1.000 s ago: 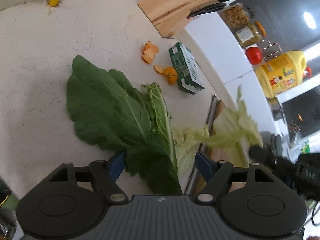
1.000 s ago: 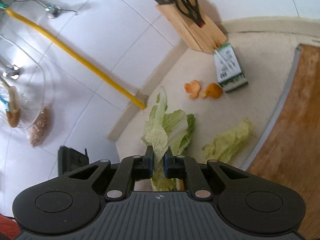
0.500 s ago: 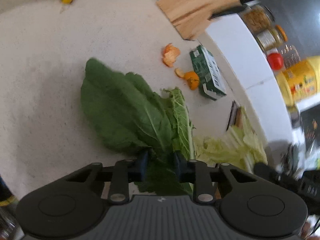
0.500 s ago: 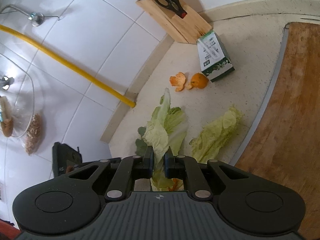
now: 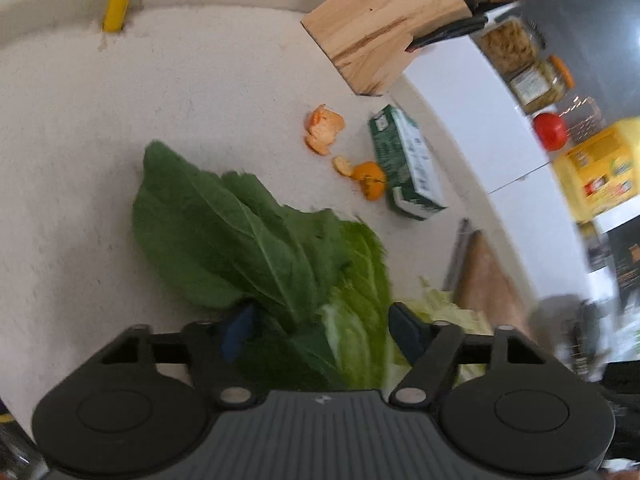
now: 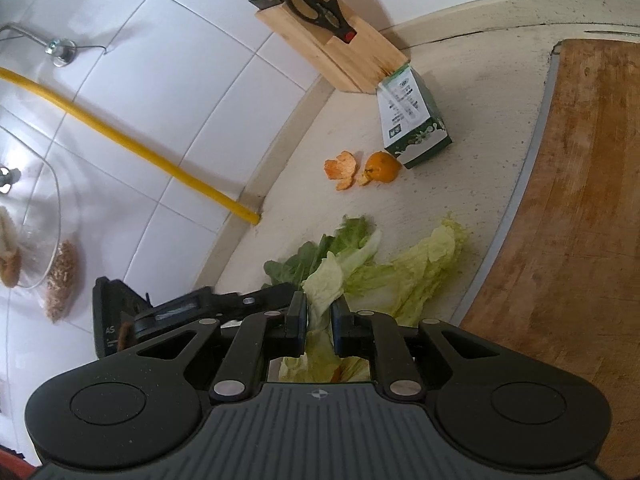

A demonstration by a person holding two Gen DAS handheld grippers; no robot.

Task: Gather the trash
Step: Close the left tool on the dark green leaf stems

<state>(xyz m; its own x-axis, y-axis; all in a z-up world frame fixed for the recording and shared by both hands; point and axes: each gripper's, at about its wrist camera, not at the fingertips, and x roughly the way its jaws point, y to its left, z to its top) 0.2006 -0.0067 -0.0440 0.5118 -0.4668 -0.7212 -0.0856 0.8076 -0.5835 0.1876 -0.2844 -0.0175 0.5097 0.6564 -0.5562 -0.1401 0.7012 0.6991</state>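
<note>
Left wrist: left tool [image 5: 320, 330] angled down, jaws straddling dark leaf [image 5: 224, 236].

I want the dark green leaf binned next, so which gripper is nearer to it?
Left. The left gripper straddles the dark green leaf's stem end, its jaws having just reopened. The right gripper, off to its side, pinches a pale cabbage leaf.

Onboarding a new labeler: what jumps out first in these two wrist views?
The leaves: a big dark green leaf lies on the counter and runs between the left gripper's jaws, which have just been opening. The right gripper is pinching a pale cabbage leaf. Behind them, orange peel sits beside a green carton at the foot of the wooden knife block.
</note>
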